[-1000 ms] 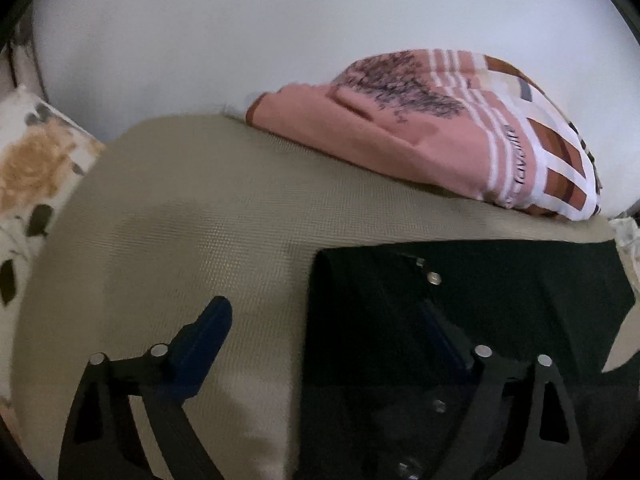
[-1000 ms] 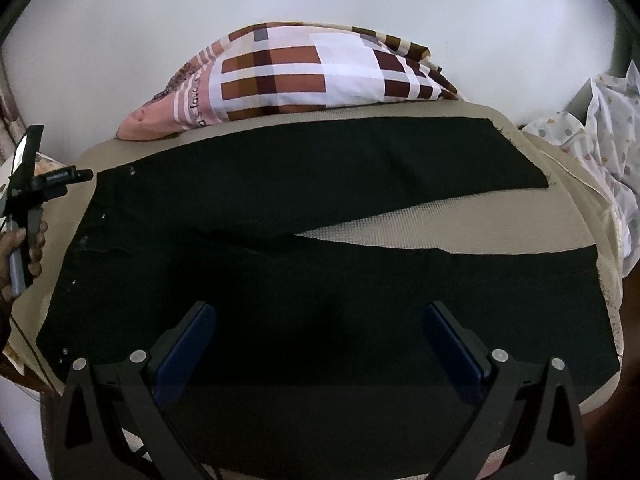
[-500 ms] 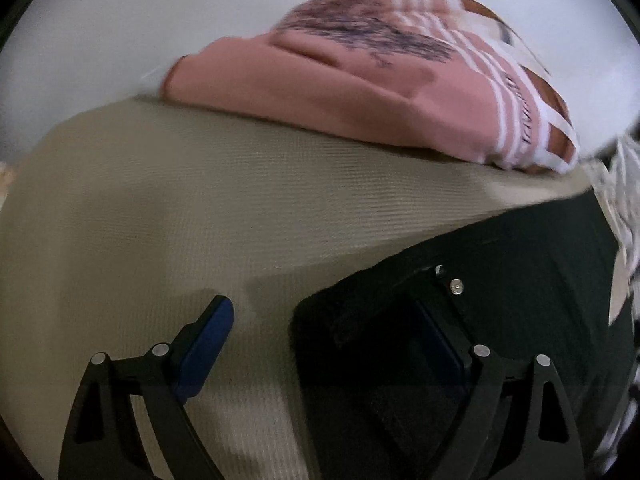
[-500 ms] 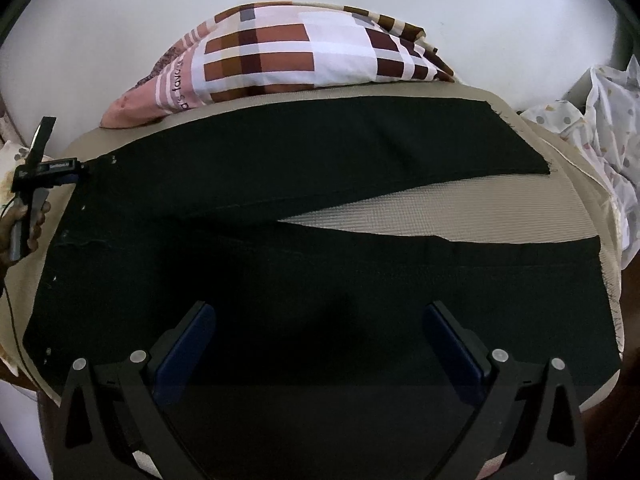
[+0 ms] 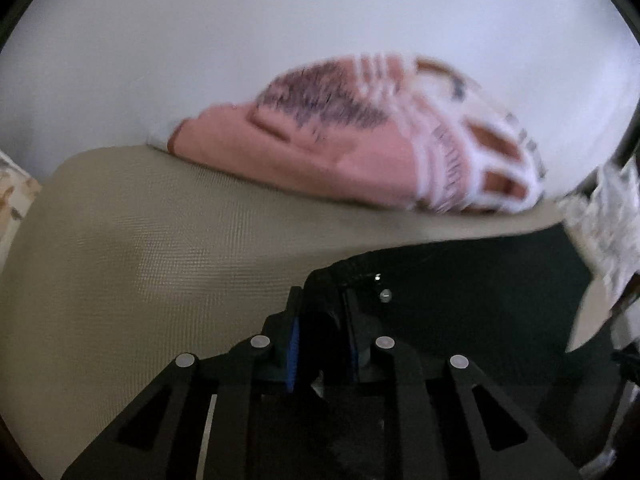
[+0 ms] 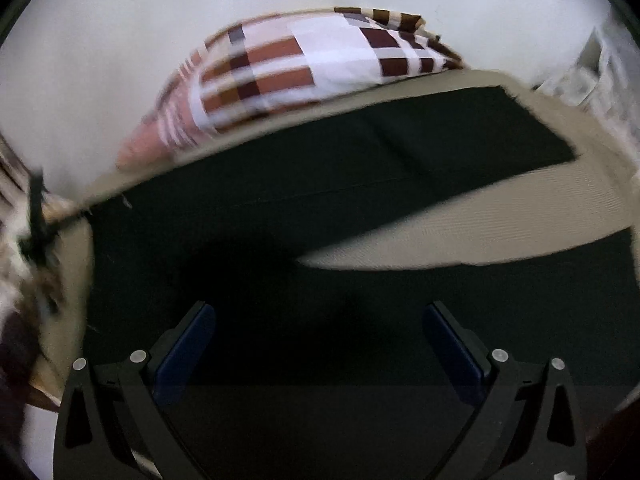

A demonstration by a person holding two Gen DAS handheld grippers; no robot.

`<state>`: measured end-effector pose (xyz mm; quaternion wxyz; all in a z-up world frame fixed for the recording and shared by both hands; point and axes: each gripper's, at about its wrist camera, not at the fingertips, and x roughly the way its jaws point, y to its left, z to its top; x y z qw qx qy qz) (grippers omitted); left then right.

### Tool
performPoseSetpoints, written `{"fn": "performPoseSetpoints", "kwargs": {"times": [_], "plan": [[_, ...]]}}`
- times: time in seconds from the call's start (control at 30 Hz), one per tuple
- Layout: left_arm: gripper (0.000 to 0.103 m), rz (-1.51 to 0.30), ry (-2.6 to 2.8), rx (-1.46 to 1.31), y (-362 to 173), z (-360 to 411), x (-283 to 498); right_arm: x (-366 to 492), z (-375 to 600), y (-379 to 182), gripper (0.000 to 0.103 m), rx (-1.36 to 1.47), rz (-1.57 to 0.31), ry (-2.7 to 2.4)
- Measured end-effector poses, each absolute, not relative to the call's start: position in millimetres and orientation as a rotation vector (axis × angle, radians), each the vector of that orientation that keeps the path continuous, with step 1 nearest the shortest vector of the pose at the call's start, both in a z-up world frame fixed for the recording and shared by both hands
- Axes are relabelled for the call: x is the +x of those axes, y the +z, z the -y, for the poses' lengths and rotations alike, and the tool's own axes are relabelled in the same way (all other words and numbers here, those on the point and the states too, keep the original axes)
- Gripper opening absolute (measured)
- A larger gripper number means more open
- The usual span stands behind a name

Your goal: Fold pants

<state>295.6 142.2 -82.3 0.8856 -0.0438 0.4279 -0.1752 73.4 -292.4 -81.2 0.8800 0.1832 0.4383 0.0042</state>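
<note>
We see the left gripper (image 5: 320, 322) closed tight on a bunched corner of the black pants (image 5: 460, 280), right at the waistband edge near two small metal studs (image 5: 385, 295); cloth fills the gap between the blue pads. The pants spread away to the right across the beige mattress (image 5: 160, 248). On the right wrist view the pants (image 6: 320, 208) lie flat on the mattress (image 6: 500, 232), legs pointing right and split in a V with beige showing between them. Right gripper (image 6: 320, 344) hovers with jaws spread wide over the near leg, gripping nothing; whether the pads touch the cloth we can't tell. A pink and checked pillow (image 6: 304, 68) sits at the far edge, just beyond the pants. Both views blurred.
</note>
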Motion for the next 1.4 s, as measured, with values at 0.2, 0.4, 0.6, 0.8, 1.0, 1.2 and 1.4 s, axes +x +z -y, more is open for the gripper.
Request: {"fn": "performPoseSetpoints", "kwargs": {"times": [0.2, 0.4, 0.6, 0.8, 1.0, 1.2, 1.4], "plan": [[0.019, -0.798, -0.407, -0.068, -45.9, -126.4, 238.7, 126.5, 323.4, -75.2, 0.099, 0.712, -0.889, 0.195], [0.019, -0.767, -0.440, -0.107, -35.8, -122.1, 187.3, 193.3, 341.6, -94.2, 0.097, 0.966, -0.917, 0.257], [0.019, -0.747, -0.449, -0.207, -32.0, -129.6, 147.9, 251.1, 333.2, -118.3, 0.084, 1.059, -1.003, 0.284], [0.019, -0.778, -0.447, -0.247, -39.2, -128.9, 121.2, 278.6, 327.0, -121.2, 0.041, 1.069, -1.008, 0.264], [0.019, -0.814, -0.428, -0.249, -46.6, -128.3, 116.9, 270.4, 324.6, -126.0, 0.007, 0.987, -1.023, 0.216], [0.019, -0.832, -0.402, -0.250, -48.5, -135.0, 95.1, 204.4, 320.9, -120.9, 0.007, 0.948, -0.981, 0.218], [0.019, -0.873, -0.373, -0.244, -54.4, -138.4, 60.2, 131.2, 317.3, -131.4, 0.007, 0.939, -1.003, 0.195]]}}
